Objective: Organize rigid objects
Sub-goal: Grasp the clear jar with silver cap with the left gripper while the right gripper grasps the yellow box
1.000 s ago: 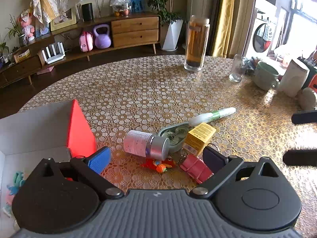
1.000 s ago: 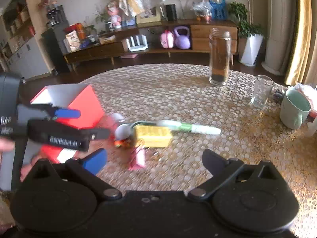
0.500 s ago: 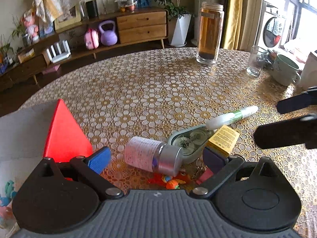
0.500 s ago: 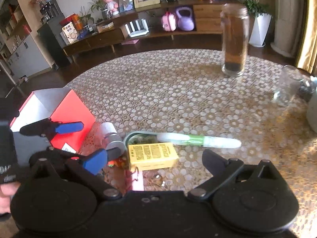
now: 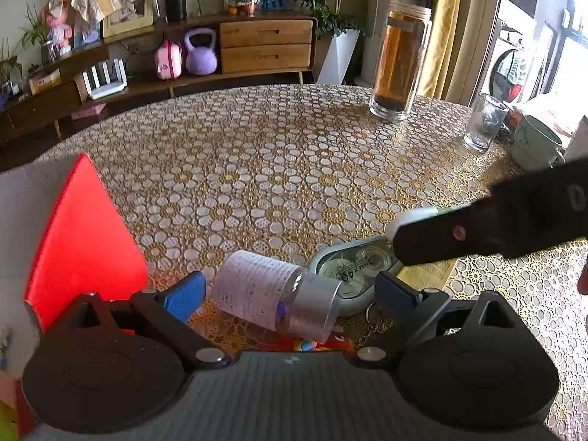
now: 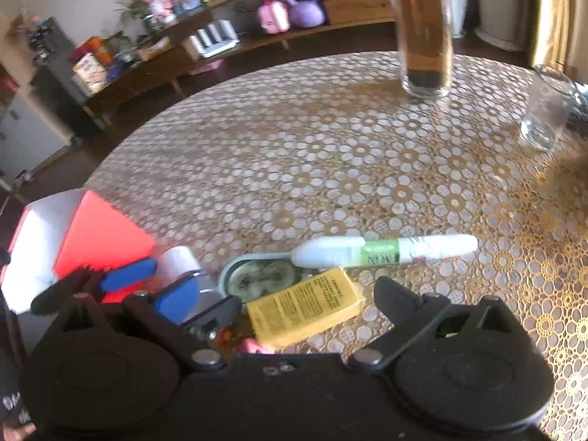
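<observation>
A small white bottle with a silver cap [image 5: 275,301] lies on its side between the fingers of my open left gripper [image 5: 290,294]. Behind it lies a grey-green correction tape dispenser [image 5: 352,268]. My open right gripper [image 6: 286,294] straddles a yellow box [image 6: 305,305]. A white and green pen [image 6: 386,251] lies just beyond, over the tape dispenser [image 6: 257,275]. The right gripper's finger [image 5: 477,228] crosses the left wrist view from the right. A red and white box [image 5: 73,242] stands open at the left.
A tall glass jar of amber liquid [image 5: 400,62], an empty glass [image 5: 485,121] and a green mug [image 5: 533,143] stand at the far right of the round lace-covered table [image 5: 275,161]. A small red toy [image 5: 308,343] and a pink item [image 6: 253,345] lie under the grippers.
Both grippers have moved forward and down to the pile. The bottle now lies between the left fingers and the yellow box between the right ones. The right gripper has come close to the left.
</observation>
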Demonstrator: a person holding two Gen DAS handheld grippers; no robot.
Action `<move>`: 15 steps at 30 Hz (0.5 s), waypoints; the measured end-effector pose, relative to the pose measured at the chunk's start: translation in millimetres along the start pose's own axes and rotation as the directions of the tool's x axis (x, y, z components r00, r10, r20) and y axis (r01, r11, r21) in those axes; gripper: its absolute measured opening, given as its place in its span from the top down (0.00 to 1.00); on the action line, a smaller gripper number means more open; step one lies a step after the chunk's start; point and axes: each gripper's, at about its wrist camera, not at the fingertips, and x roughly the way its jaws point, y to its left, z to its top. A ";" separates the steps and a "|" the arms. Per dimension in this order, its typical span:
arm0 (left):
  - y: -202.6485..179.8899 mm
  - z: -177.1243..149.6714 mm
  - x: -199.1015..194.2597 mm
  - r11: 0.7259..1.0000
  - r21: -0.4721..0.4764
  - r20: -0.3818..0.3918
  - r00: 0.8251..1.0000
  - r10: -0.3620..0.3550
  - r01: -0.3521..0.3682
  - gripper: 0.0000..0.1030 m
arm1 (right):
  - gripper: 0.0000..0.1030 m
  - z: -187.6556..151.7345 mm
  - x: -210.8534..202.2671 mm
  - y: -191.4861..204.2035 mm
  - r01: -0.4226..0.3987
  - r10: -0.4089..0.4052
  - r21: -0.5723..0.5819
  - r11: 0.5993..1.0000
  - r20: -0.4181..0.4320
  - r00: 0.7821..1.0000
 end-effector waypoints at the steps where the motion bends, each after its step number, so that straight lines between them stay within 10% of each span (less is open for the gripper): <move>1: 1.5 0.6 2.2 1.000 -0.010 -0.003 1.000 -0.008 0.008 0.04 | 0.02 0.3 2.5 -0.4 0.009 -0.009 0.008 1.000 0.001 1.000; 15: 4.1 -2.9 13.3 1.000 -0.014 0.002 1.000 -0.015 0.015 0.20 | 0.04 -5.6 30.4 -6.7 0.099 -0.095 0.083 0.992 -0.047 0.994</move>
